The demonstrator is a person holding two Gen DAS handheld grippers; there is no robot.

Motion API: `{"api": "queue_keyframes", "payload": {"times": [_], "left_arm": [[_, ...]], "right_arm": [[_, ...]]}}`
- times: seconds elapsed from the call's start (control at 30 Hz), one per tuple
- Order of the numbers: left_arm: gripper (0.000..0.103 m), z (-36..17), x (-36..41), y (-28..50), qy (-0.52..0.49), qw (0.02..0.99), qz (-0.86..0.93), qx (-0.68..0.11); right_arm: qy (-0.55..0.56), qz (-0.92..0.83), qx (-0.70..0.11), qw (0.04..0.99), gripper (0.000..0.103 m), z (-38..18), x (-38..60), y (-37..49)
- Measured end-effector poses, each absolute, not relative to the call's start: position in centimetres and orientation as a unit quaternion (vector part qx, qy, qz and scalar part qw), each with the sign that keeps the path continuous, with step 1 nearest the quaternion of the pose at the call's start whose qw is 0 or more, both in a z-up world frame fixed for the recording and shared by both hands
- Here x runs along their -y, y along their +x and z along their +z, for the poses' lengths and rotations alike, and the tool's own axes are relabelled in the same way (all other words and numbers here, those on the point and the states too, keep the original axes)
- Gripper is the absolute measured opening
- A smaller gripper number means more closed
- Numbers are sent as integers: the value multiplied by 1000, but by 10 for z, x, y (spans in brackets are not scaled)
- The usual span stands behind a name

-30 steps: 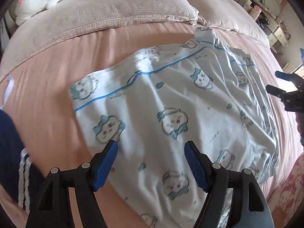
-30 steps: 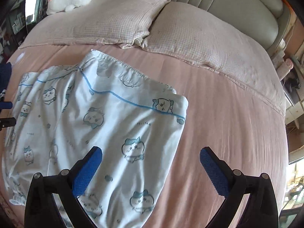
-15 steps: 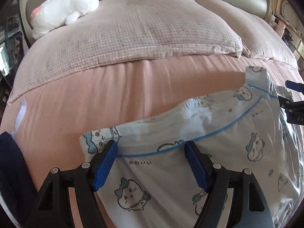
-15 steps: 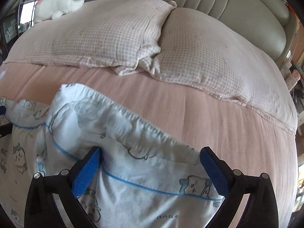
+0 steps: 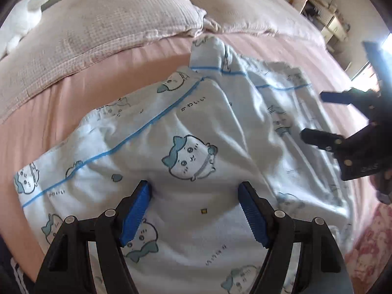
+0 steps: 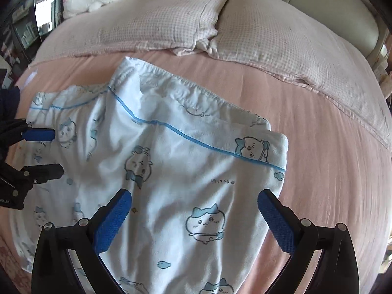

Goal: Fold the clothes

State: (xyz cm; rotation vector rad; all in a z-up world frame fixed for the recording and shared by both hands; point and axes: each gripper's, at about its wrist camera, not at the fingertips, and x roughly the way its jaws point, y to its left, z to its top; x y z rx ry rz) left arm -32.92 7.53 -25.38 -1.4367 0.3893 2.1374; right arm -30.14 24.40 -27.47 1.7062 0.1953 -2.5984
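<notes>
From your left wrist, the white cartoon-cat-printed pyjama garment with blue piping (image 5: 196,152) lies on the pink bed sheet (image 5: 61,112), its piped hem towards the pillows; your left tongs (image 5: 194,191) gape wide, holding nothing. From your right wrist, right tongs (image 6: 194,197) likewise empty; the garment's near end runs out of frame.
</notes>
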Motion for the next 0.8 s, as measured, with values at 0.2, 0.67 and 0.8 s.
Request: {"api": "queue_keyframes", "payload": {"times": [0.2,0.67,0.8], "left_arm": [[74,-249,-78,-372,-534,197,816,-104],[73,-252,-160,-381,-477,216,823,-222],[74,-249,-158,-413,-467,202,838,-197]], "right_arm": [[529,-847,-52,-19,103,-283,-262,-307],[497,-861,-82,-76,103,-295,-312,-326],[482,-869,-54,-96,103,-295,-332,-323]]}}
